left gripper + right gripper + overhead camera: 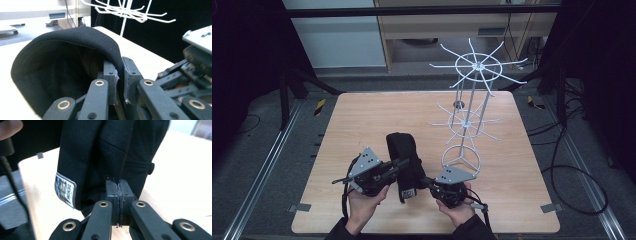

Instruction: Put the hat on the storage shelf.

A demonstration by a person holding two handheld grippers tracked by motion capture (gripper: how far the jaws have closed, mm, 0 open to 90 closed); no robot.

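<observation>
Near the surface's (362, 120) front edge, left tongs (404, 162) and right tongs (426, 181) each clamp a black cap (404, 150) from opposite sides.

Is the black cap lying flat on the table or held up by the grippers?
Held up: the left gripper and right gripper each clamp the black cap, its opening spread.

The white wire rack (469, 107) stands on the right half of the table (362, 120), its base ring just beside the right gripper (428, 182) and its hooked arms spreading over the far right corner. The black cap (404, 162) lies between both grippers. The table's left and far-left parts lie bare
</observation>
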